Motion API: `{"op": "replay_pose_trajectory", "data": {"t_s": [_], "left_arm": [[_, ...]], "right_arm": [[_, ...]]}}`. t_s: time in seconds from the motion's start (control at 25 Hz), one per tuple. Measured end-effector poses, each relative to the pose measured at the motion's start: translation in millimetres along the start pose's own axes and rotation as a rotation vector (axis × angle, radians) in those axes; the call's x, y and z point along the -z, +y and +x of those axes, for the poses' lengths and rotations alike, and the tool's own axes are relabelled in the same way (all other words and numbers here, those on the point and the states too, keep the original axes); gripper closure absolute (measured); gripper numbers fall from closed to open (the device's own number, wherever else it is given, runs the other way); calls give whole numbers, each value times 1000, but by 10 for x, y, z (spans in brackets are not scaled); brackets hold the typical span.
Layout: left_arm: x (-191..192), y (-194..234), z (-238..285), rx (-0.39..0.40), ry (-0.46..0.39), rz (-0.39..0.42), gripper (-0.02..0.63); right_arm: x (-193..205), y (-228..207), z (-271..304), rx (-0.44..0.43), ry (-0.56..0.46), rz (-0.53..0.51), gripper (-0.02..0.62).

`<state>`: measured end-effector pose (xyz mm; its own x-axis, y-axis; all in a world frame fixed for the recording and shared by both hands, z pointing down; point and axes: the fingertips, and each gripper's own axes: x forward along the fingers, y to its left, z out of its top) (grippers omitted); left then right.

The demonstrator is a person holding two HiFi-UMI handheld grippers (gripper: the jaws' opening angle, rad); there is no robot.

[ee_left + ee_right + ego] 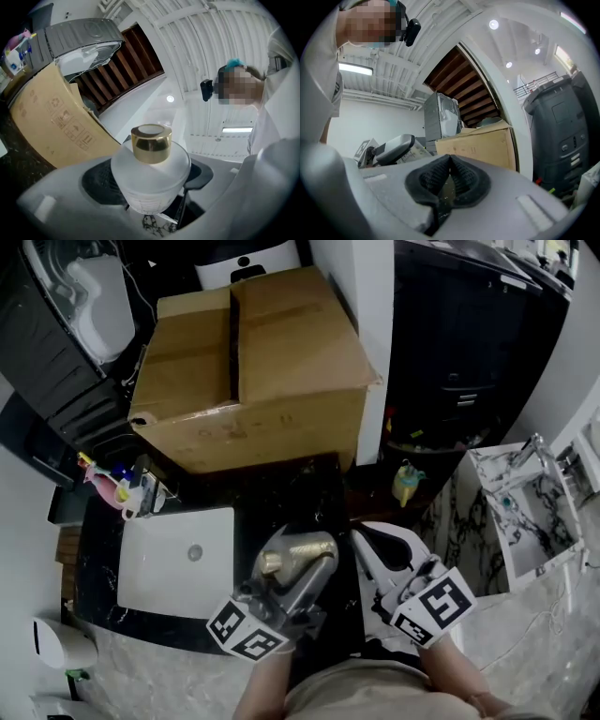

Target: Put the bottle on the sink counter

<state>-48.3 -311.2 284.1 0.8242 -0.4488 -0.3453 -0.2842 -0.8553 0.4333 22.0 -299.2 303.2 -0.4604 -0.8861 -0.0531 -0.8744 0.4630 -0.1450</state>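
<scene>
Gripping a round frosted-glass bottle with a gold cap (151, 176) by its body, the left gripper (302, 563) has its jaws set wide, one pad against each side of the glass. From the head view the bottle hangs at the front of the dark marble sink counter (281, 486), just right of the white rectangular basin (178, 563) and below a brown cardboard box (253, 362). The right gripper (449, 180) sits beside it with its pads pressed together on nothing. Picking up looks done. What seems left is to lower the bottle onto a bare patch of counter, stand it upright and let go; whether its base touches the stone yet cannot be told.
</scene>
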Motion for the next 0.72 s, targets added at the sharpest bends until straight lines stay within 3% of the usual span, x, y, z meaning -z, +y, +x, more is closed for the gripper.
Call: {"op": "replay_pose_trajectory", "data": {"t_s": [0.72], "left_arm": [[161,803,334,73,161,-26,259]], "right_arm": [[236,-465,359,197,-5,66,592]]}}
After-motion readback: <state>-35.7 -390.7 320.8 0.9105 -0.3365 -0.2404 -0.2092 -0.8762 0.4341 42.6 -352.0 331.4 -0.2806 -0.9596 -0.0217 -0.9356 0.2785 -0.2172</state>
